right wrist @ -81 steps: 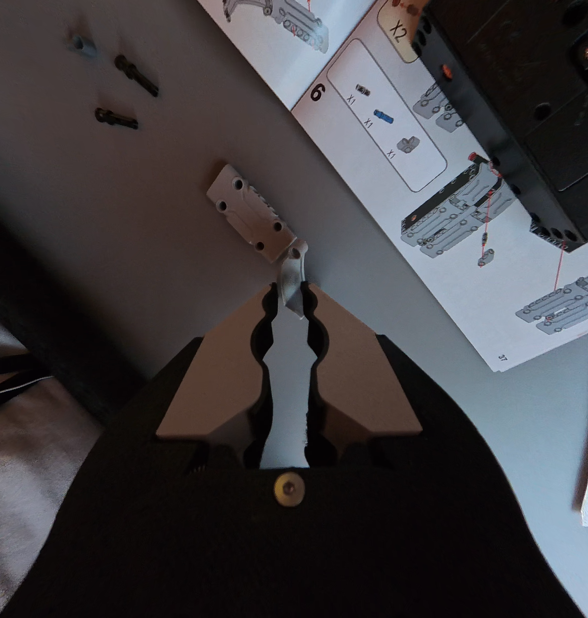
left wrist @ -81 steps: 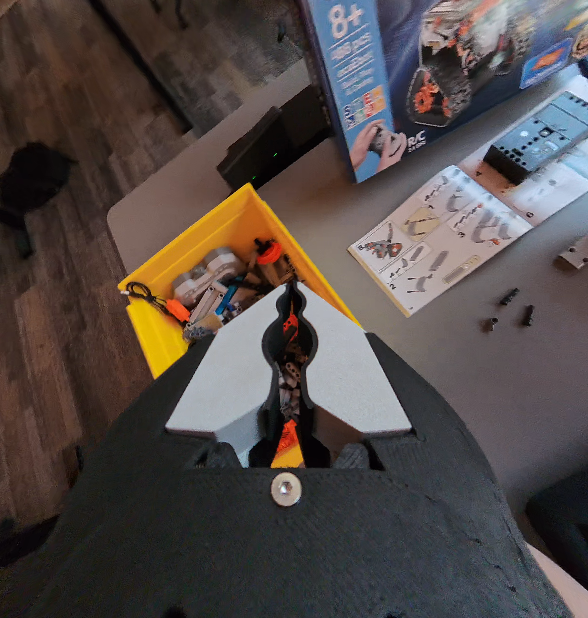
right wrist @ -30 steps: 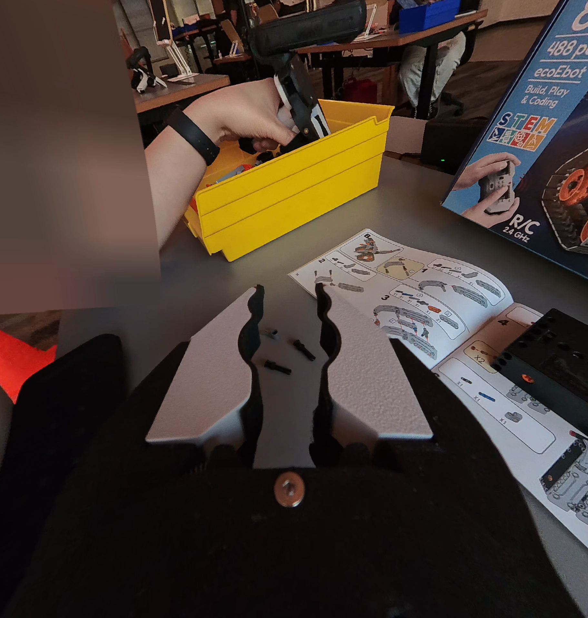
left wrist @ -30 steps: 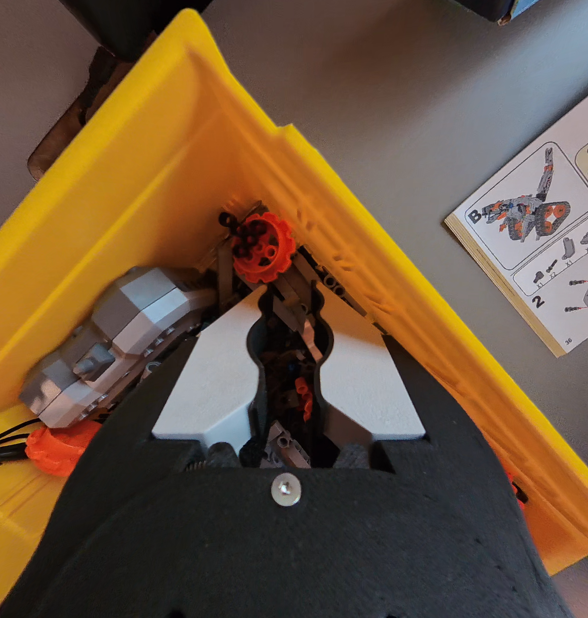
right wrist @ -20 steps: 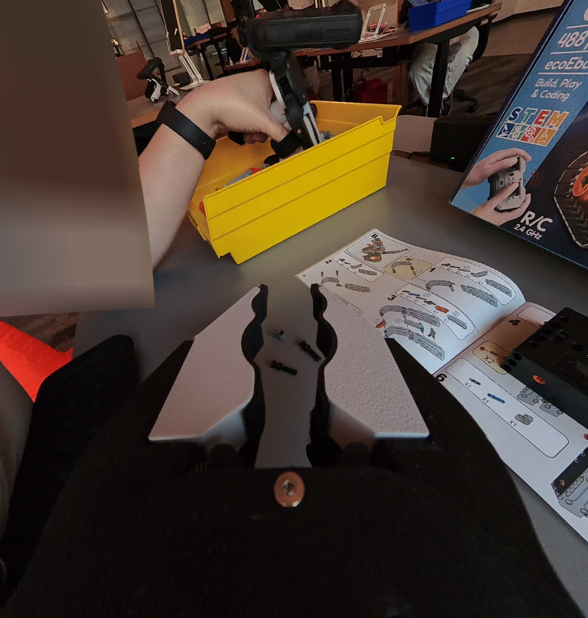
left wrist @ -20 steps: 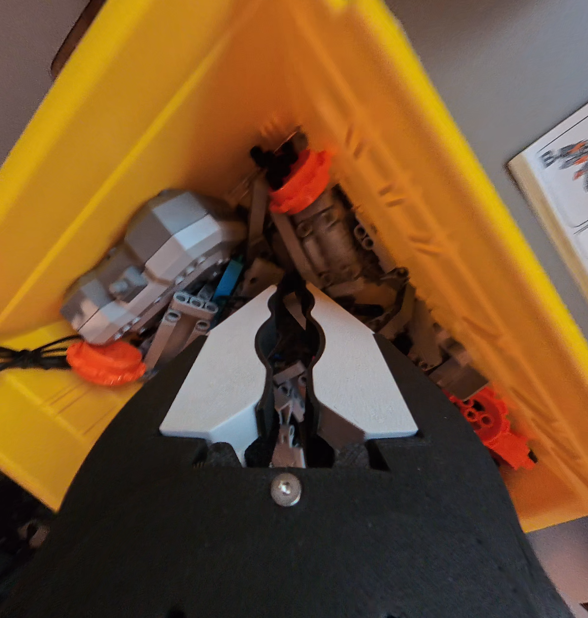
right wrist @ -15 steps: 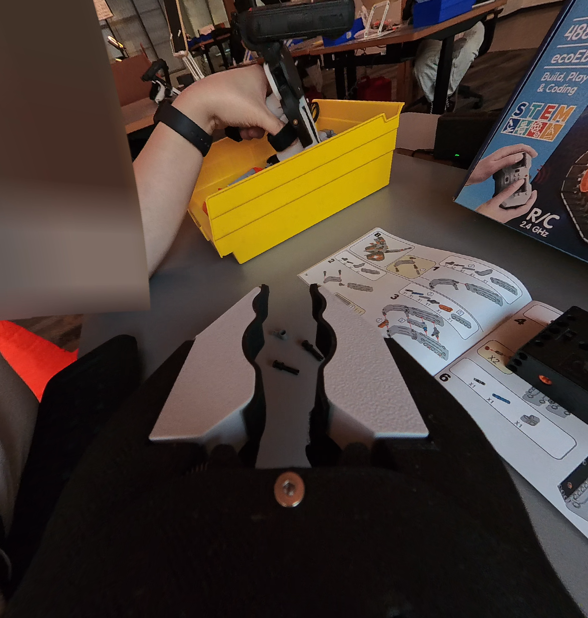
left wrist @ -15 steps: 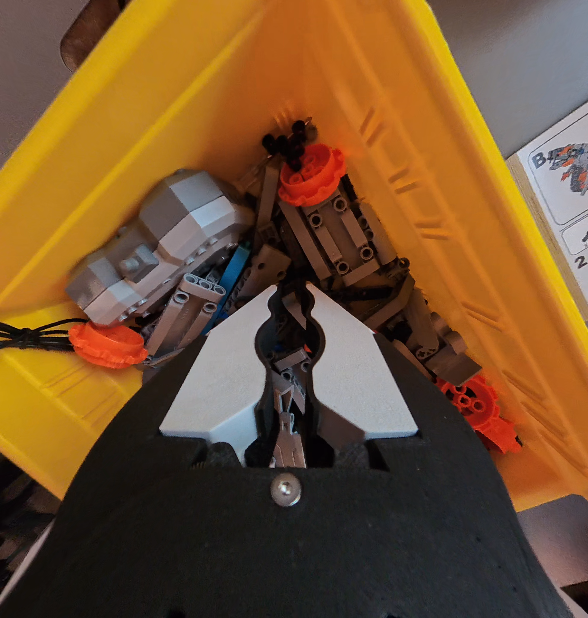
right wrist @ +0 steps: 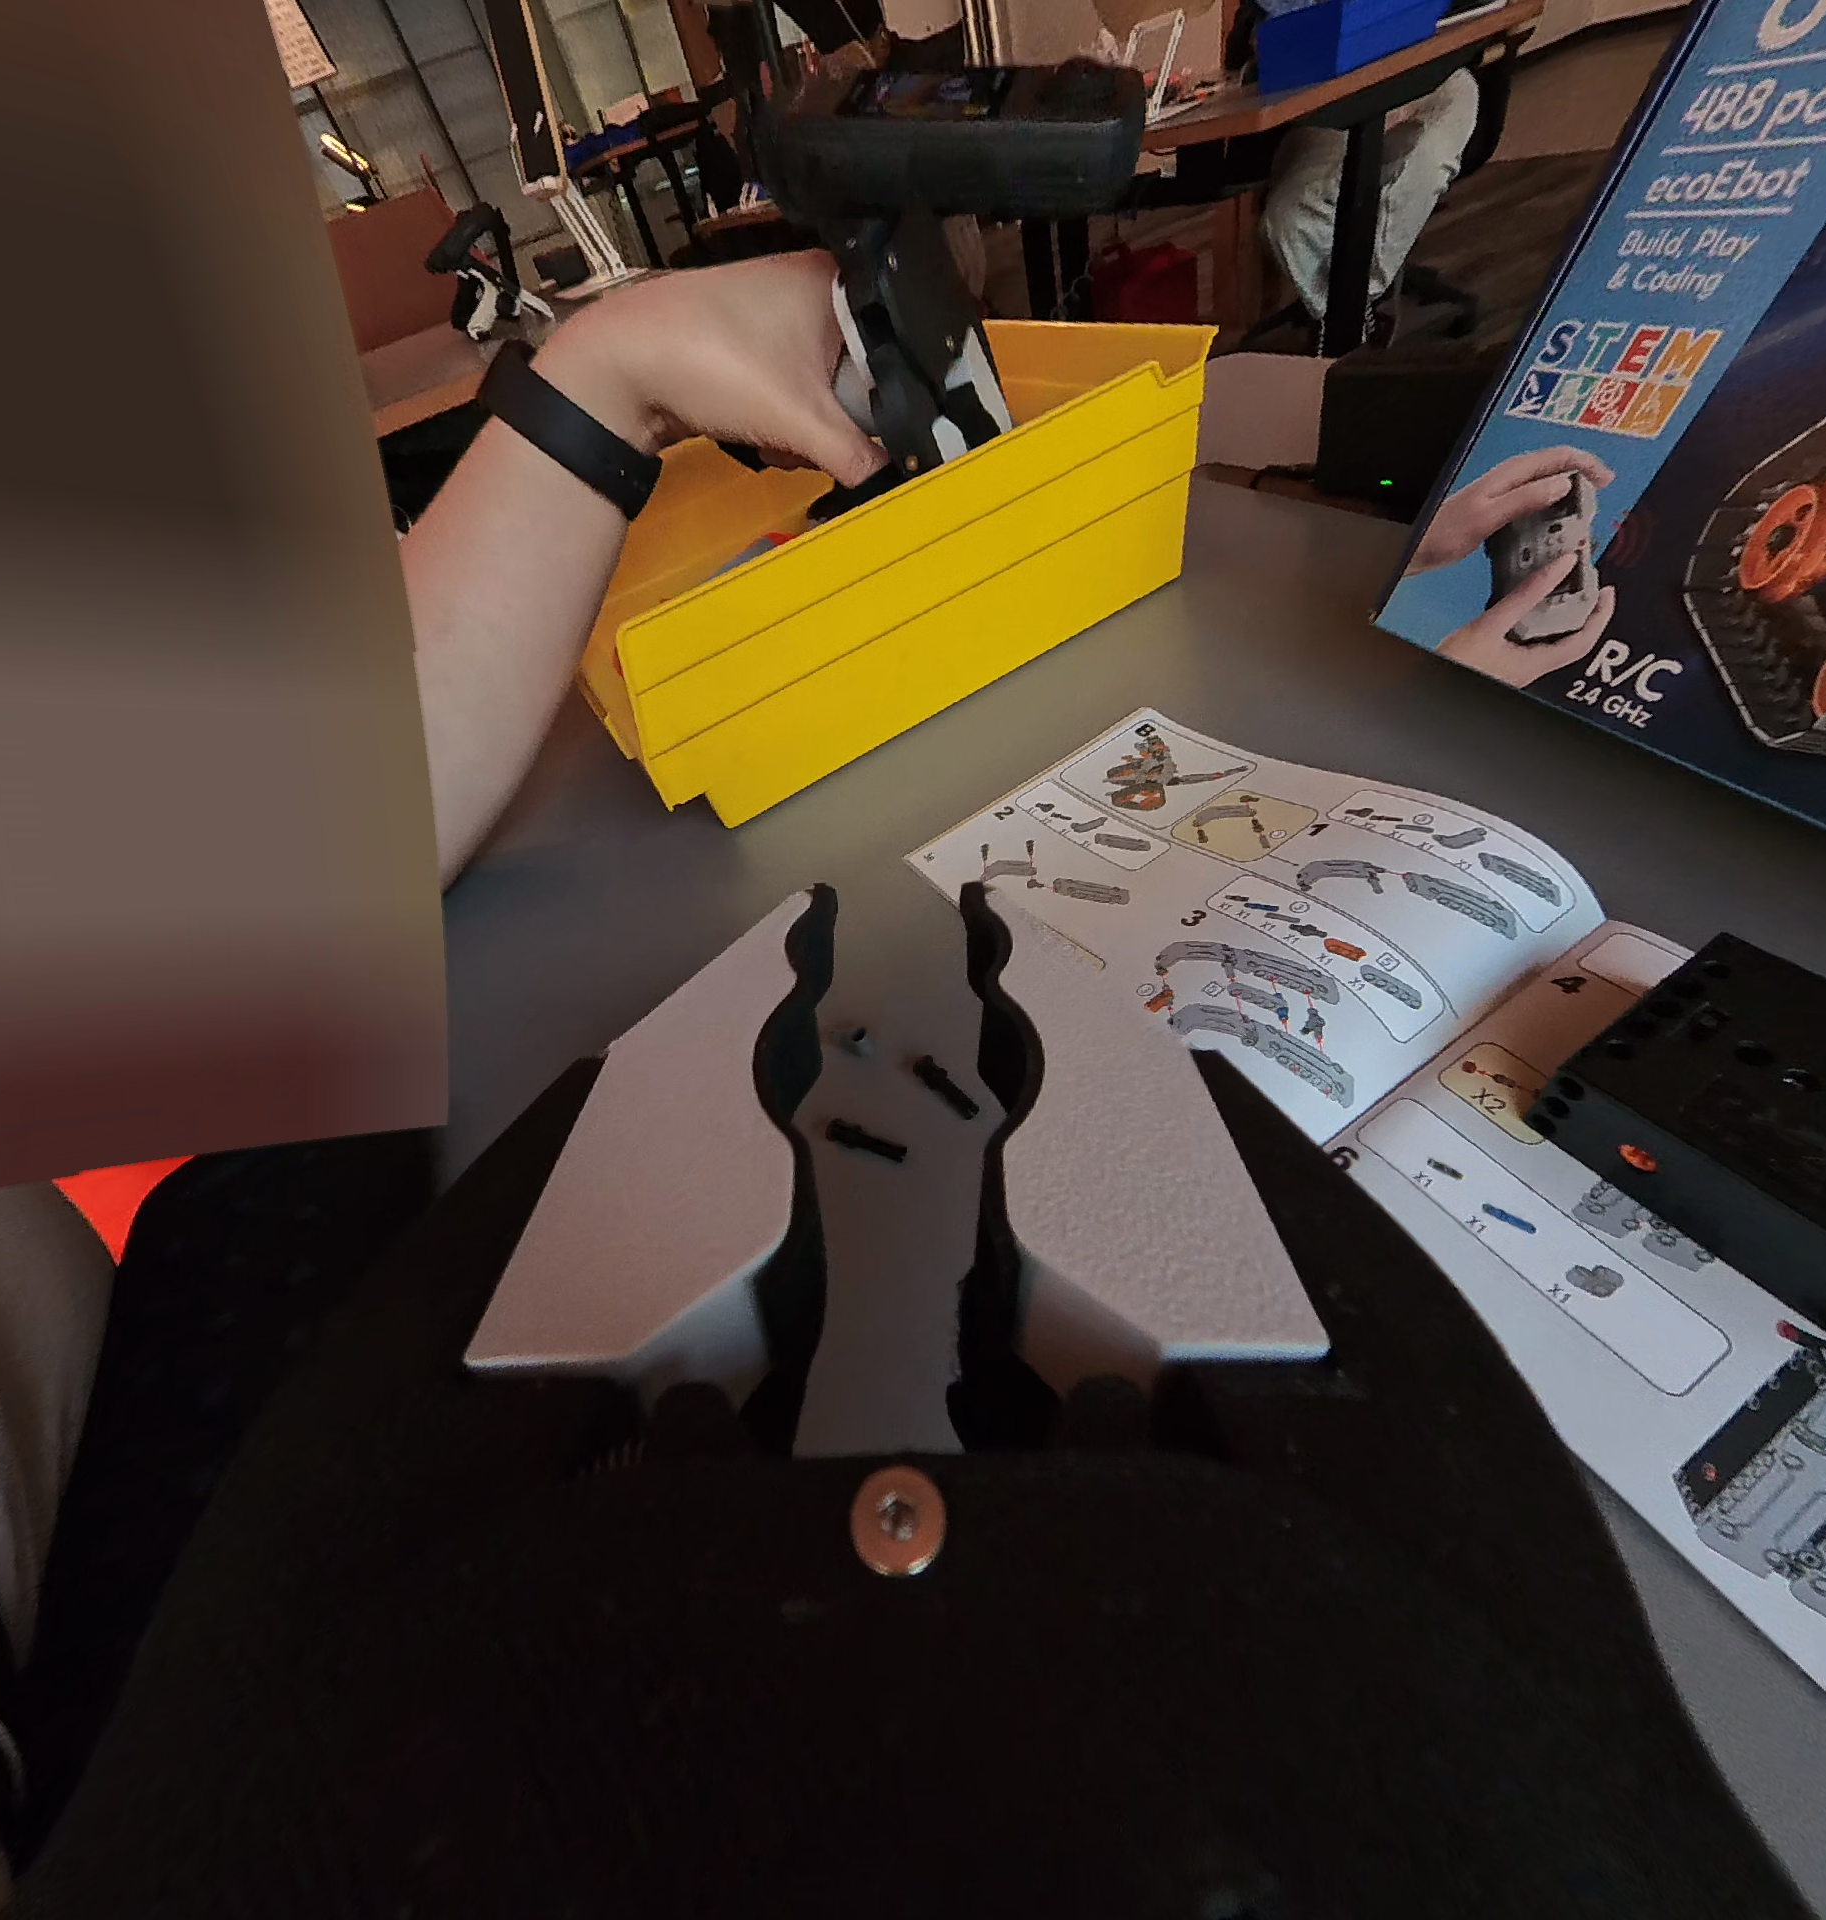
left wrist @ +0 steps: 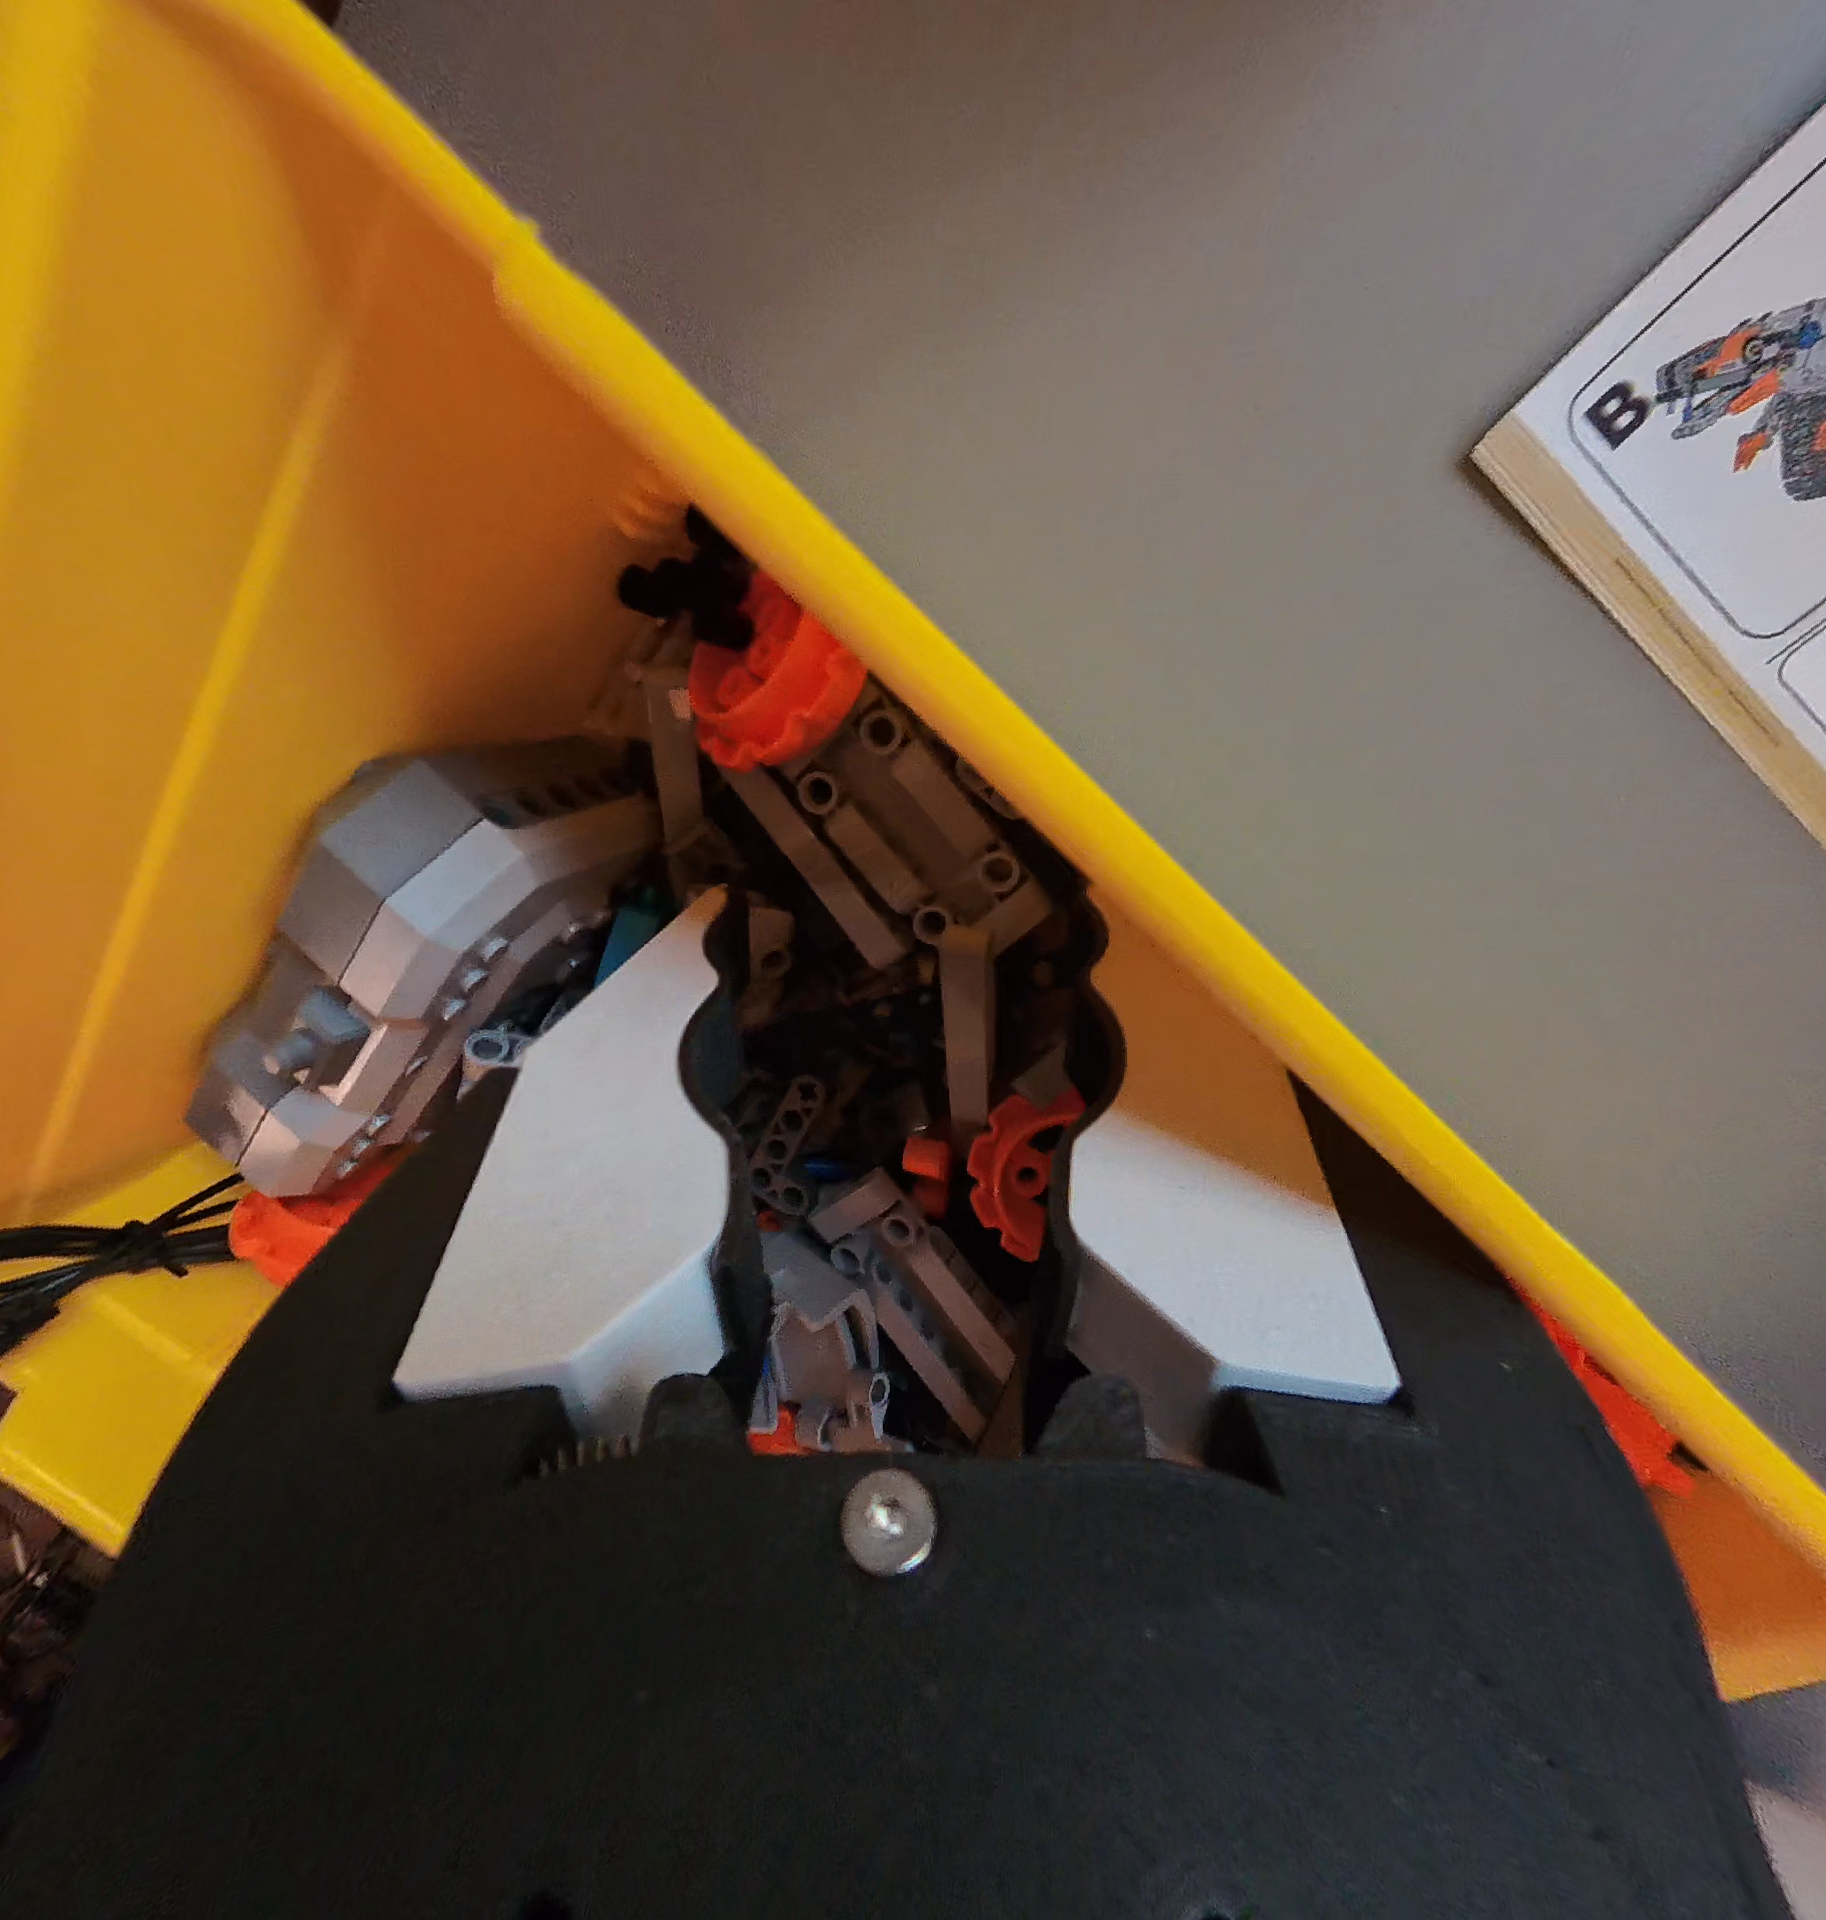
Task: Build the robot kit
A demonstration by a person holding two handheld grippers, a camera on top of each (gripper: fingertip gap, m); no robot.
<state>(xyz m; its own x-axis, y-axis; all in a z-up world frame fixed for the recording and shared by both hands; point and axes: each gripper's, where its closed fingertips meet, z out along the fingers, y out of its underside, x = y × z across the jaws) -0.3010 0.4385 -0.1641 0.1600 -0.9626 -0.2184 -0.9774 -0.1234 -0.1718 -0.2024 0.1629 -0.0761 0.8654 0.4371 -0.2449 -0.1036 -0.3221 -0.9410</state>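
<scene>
My left gripper [left wrist: 904, 925] is open wide inside a yellow bin [left wrist: 265, 520], low over a pile of grey and orange building parts. Between its jaws lie a grey holed plate [left wrist: 888, 821], thin grey beams and an orange gear piece [left wrist: 1023, 1164]. A grey motor block [left wrist: 400, 935] and an orange wheel [left wrist: 774, 686] lie beside them. My right gripper [right wrist: 898, 904] is open and empty above the grey table, over two black pins [right wrist: 945, 1086] and a small grey bush [right wrist: 855, 1039]. The right wrist view shows the left gripper [right wrist: 930, 416], held by a hand [right wrist: 722, 353], dipping into the bin [right wrist: 909, 613].
An open instruction booklet [right wrist: 1304, 935] lies right of the pins, with a black box-shaped unit [right wrist: 1719, 1091] on it. A tall blue product box [right wrist: 1667, 416] stands at the back right. A black cable [left wrist: 57, 1268] hangs over the bin's left end. Left tips to right tips: about 30 centimetres. From my left tips it is roughly 5 centimetres to the grey motor block [left wrist: 400, 935]; from my right, 35 centimetres. The small grey bush [right wrist: 855, 1039] is closer to my right gripper, around 11 centimetres from its tips; the left tips are 25 centimetres off.
The left gripper went down into the bin and its jaws opened wide over the parts. The right gripper dropped its grey piece earlier and now hovers almost still.
</scene>
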